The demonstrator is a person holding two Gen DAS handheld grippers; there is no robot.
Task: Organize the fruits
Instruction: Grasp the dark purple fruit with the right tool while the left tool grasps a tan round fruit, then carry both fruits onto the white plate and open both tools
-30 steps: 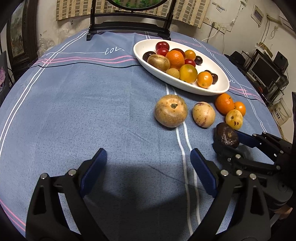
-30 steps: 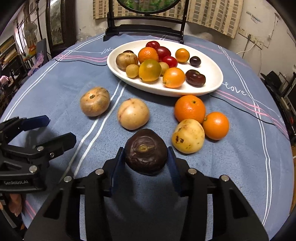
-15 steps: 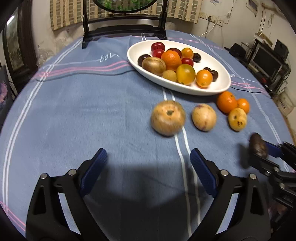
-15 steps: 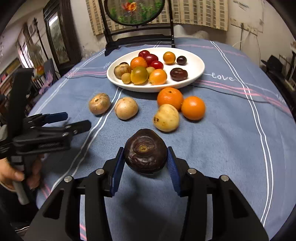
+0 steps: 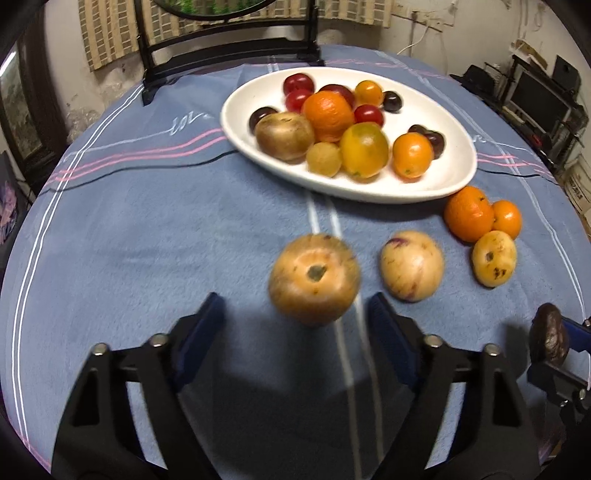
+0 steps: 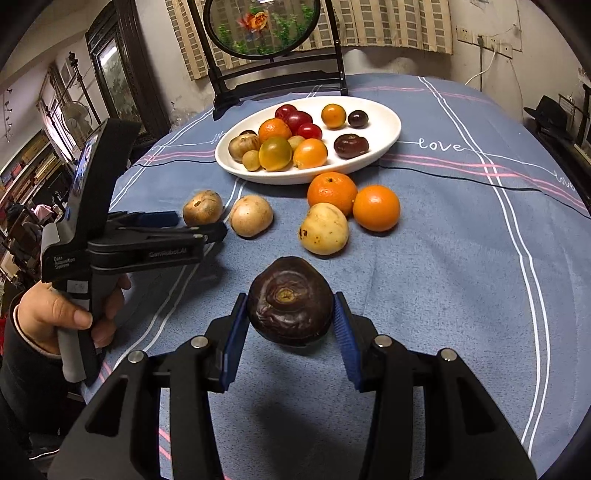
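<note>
A white oval plate (image 5: 369, 192) (image 6: 280, 177) holds several mixed fruits. On the blue cloth in front of it lie a brown round fruit (image 5: 314, 278) (image 6: 202, 207), a pale yellow fruit (image 5: 412, 266) (image 6: 251, 216), two oranges (image 5: 469, 214) (image 6: 332, 192) and a spotted yellow fruit (image 5: 494, 258) (image 6: 324, 229). My left gripper (image 5: 293, 321) (image 6: 201, 225) reaches the brown fruit, which sits at its fingertips. Its jaws are closing, and the pads stand clear of the fruit. My right gripper (image 6: 290, 325) (image 5: 554, 354) is shut on a dark wrinkled fruit (image 6: 290, 299) (image 5: 548, 336), held above the cloth.
A dark wooden stand with a round screen (image 6: 258, 29) (image 5: 229, 48) stands at the table's far edge. A person's hand (image 6: 55, 314) grips the left tool's handle. The round table drops off at left and right, with furniture beyond.
My left gripper has moved forward to the brown fruit and its jaws have narrowed. The right gripper has drawn back from the loose fruits, keeping the dark fruit.
</note>
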